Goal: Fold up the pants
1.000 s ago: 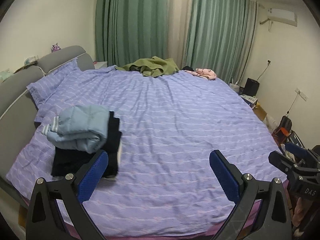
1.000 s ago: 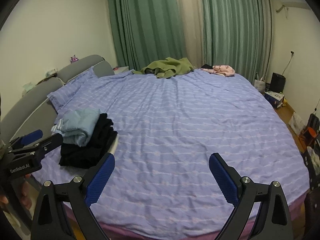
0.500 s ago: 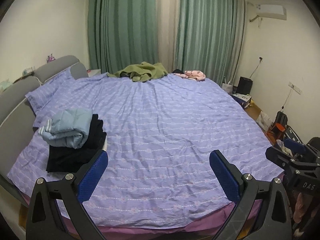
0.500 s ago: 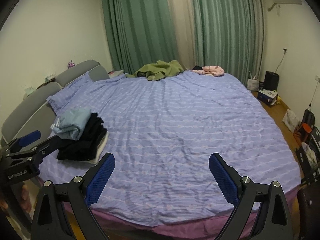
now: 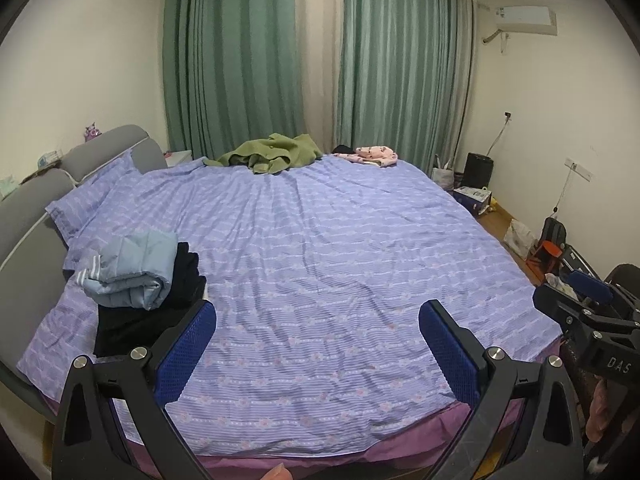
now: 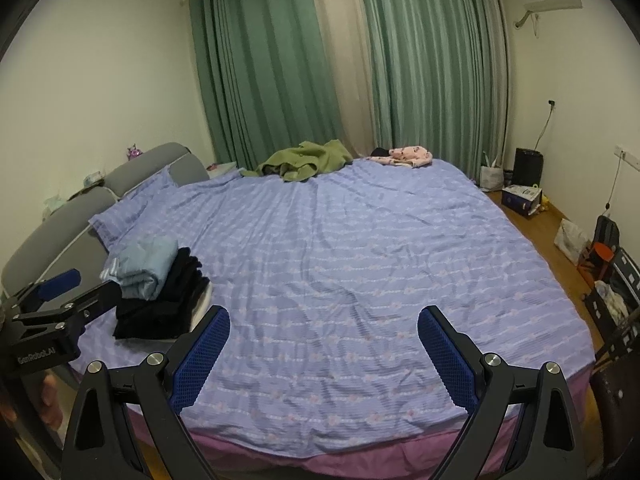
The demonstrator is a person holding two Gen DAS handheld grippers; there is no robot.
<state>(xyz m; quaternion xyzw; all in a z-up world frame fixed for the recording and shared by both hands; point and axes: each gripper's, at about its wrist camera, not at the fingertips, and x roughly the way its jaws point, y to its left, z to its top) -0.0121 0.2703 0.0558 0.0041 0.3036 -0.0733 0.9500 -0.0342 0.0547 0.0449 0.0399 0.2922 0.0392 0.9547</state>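
A stack of folded clothes lies on the left of the bed: light blue folded pants (image 5: 132,272) (image 6: 142,266) on top of folded black pants (image 5: 160,312) (image 6: 168,308). My left gripper (image 5: 318,312) is open and empty, held back from the bed's near edge; it also shows at the left of the right wrist view (image 6: 60,296). My right gripper (image 6: 324,318) is open and empty, also back from the bed; its side shows in the left wrist view (image 5: 576,300). A crumpled green garment (image 5: 272,154) (image 6: 306,162) and a pink garment (image 5: 372,155) (image 6: 408,156) lie at the far edge.
The purple striped bedspread (image 5: 340,240) (image 6: 360,248) covers the bed. A grey headboard (image 5: 36,208) and a pillow (image 5: 92,196) are at the left. Green curtains (image 6: 280,80) hang behind. Bags, boxes and a dark bin (image 6: 528,168) stand on the wooden floor at the right.
Both grippers have pulled back and away from the bed, so more of the bed and room shows. Both stay open. The folded stack has not moved.
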